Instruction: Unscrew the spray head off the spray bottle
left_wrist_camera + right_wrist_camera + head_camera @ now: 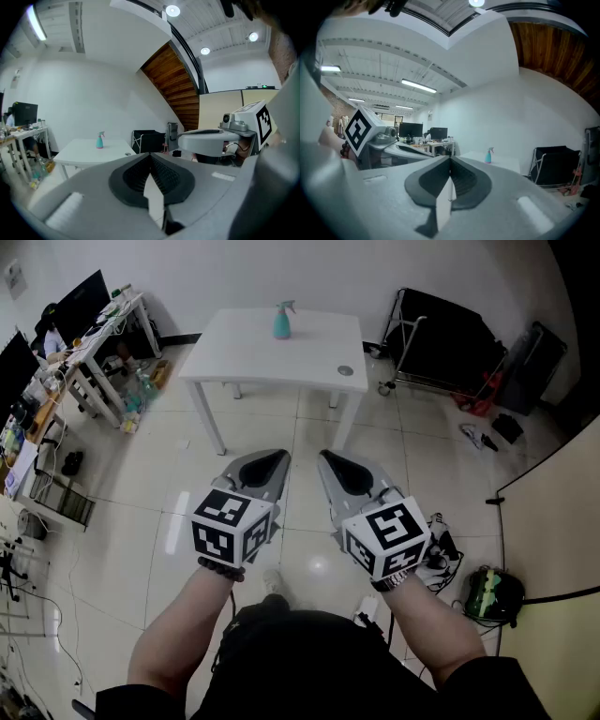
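Head view: bottle (283,320) upright near the far edge of the white bench (244,357), well apart from both tongs and straight ahead of them across bare tiled floor (281,423). Left tongs (278,457) and right tongs (324,457) side by side, low and close to the body, tips angled slightly toward each other, each closed on nothing. Marker cubes (230,526) at the rear of each, left forearm (178,634) and right forearm (436,634) stretched forward, roughly parallel. Nothing between tongs and bench but floor; black rack (441,338) to the bench's right, cluttered desk (98,329) with monitors to its left, green helmet (492,594) on the floor at lower right. Left gripper view: jaws pressed together, empty, pointing nearly level; bottle (100,140) small and far, up and to the left of the tips, on the bench (89,153); right tongs (211,140) just beside at right with its cube; rack (150,139) beyond the tips, wooden stair underside (176,89) above. Right gripper view: jaws likewise together with nothing held; bottle (488,155) far off, just right of the tips, pink spray head (490,149) on top; left tongs (393,143) just beside at left, monitors (410,129) behind, rack (553,165) at far right.
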The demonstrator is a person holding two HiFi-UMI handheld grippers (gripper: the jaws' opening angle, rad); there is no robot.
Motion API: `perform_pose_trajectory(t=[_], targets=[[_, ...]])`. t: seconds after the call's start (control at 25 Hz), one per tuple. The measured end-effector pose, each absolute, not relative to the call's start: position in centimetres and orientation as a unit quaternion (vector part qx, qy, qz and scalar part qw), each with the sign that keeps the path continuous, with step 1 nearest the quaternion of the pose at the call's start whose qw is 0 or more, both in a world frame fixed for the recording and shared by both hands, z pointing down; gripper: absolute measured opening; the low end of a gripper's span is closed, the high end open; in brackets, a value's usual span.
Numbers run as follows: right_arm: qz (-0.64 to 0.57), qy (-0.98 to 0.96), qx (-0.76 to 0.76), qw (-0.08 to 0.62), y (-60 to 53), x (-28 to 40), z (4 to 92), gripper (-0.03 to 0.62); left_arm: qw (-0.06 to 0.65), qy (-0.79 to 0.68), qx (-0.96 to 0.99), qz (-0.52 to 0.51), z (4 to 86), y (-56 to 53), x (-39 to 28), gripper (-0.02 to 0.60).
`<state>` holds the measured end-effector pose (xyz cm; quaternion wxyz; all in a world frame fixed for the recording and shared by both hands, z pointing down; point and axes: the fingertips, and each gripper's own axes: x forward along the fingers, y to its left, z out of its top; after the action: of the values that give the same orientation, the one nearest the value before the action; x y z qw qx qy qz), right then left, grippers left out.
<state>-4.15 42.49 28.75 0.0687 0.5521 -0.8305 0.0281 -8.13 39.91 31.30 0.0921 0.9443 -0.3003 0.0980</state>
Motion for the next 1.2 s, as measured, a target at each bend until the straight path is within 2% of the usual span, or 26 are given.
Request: perform_pose_trajectory(t=[1.2], targets=[[0.026,-0.811,0.578,0.091,29.2,-9.5,29.2,-0.011,0.095,-0.255,0.958,0.093,31.7,26.4,-12.4,0.015]])
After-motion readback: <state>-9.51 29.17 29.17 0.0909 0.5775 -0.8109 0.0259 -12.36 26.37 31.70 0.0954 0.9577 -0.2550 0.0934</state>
